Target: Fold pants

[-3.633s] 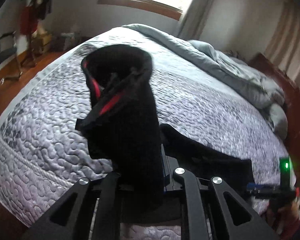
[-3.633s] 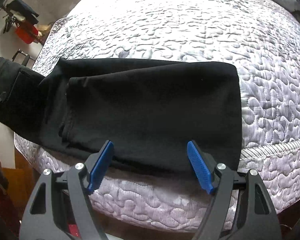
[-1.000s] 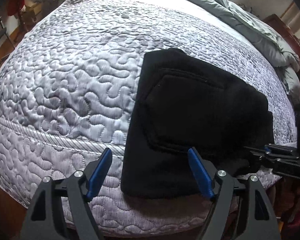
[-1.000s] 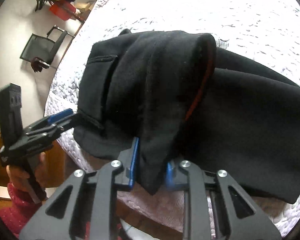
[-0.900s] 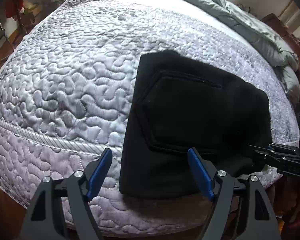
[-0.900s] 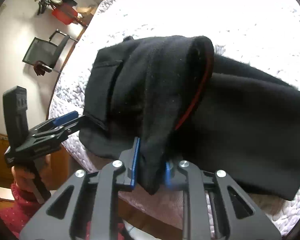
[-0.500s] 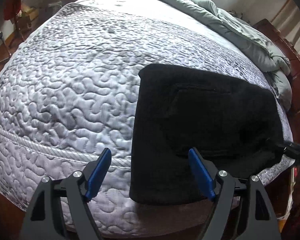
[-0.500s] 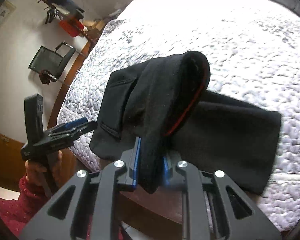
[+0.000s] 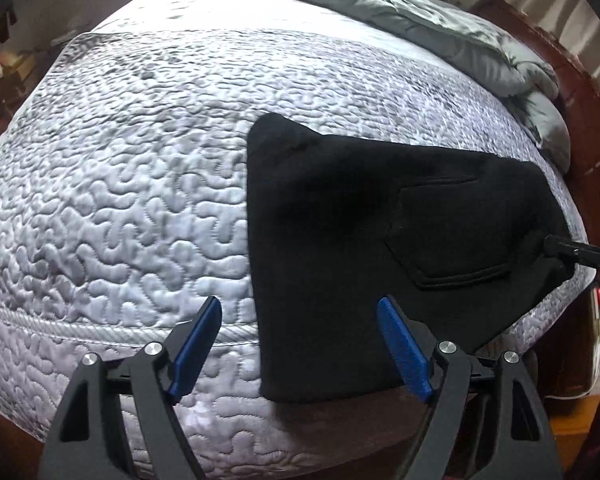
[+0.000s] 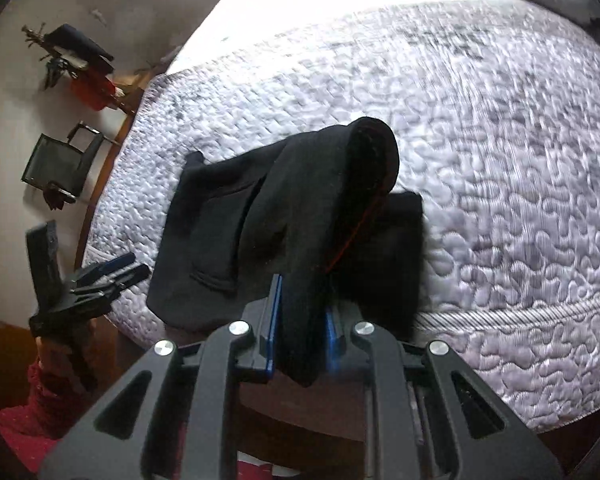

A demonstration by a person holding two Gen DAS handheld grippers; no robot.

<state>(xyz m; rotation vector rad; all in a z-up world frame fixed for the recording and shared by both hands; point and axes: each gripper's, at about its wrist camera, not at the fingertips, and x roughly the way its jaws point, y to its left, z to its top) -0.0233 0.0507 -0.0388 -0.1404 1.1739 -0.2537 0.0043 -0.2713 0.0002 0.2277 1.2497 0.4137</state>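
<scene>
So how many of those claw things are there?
2. The left claw hangs open over the bed's near edge, empty. The right claw is clamped on a lifted fold of the black pants.

The left gripper (image 9: pixel 300 344) hangs tilted downward with its blue fingers (image 9: pixel 198 344) spread wide and nothing between them. The right gripper (image 10: pixel 300 322), also angled down, has its fingers (image 10: pixel 271 320) clamped on black pants (image 10: pixel 320 208).
</scene>
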